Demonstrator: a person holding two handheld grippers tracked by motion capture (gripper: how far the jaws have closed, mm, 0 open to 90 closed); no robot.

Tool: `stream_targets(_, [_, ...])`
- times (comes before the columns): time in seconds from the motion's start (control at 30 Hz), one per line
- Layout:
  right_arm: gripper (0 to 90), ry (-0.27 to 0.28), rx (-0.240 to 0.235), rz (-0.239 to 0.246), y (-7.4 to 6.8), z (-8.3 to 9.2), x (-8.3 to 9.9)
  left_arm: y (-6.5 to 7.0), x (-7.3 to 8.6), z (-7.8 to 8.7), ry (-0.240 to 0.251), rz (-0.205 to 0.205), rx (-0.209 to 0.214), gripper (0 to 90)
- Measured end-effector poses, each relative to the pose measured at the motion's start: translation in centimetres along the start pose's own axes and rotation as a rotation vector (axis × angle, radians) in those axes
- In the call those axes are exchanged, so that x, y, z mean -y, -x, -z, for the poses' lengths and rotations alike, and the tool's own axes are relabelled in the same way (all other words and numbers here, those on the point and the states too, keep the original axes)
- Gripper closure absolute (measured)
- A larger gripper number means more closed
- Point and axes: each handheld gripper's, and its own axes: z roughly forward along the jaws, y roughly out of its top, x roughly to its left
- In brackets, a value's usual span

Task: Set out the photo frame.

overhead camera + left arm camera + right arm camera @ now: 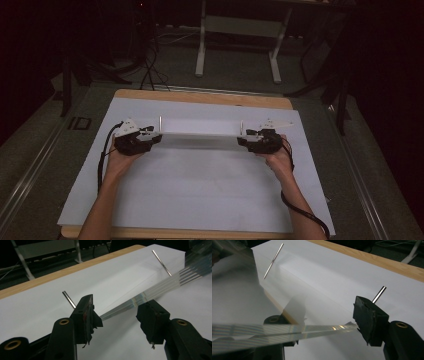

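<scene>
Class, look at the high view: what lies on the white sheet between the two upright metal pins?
A clear plastic strip spans the stretch between the left pin and the right pin, over the white sheet; the high view shows it.

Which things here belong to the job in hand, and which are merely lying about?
In the job: clear strip, two metal pins, left gripper, right gripper.

Lying about: white sheet, wooden table, white frame legs behind.

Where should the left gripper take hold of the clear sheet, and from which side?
Grip the clear sheet at its near short end, coming in level from the left along its length. It stands as a thin strip between two metal pins, its edge already between the left gripper's open jaws.
</scene>
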Motion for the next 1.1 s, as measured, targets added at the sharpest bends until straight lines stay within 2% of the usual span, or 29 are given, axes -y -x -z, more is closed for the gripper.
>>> stream_targets(0.3, [40.6, -0.011, -0.026, -0.030, 0.6, -0.1, -0.4, 0.0, -0.5, -0.5, 0.004, -0.008, -0.010, 44.7])
stream_targets(0.47, [42.2, 0.005, -0.022, -0.039, 1.0, -0.3, -0.8, -0.1, -0.8, -0.8, 0.024, 0.016, -0.016, 48.4])
stream_targets(0.63, [43.3, 0.026, 0.028, -0.019, 0.9, -0.5, -0.6, -0.3, -0.9, -0.9, 0.034, 0.026, -0.025, 48.7])
stream_targets(0.97, [44.7, 0.097, 0.077, -0.019, 0.7, -1.1, 0.4, -0.3, -0.9, -1.4, 0.055, 0.041, -0.043, 47.4])
stream_targets(1.07, [44.7, 0.124, 0.105, -0.013, 0.5, -1.3, 0.6, -0.3, -0.9, -1.5, 0.067, 0.054, -0.057, 47.3])
stream_targets(1.1, [45.0, 0.134, 0.128, -0.004, 0.3, -1.4, 0.7, -0.3, -0.9, -1.6, 0.067, 0.056, -0.059, 47.3])
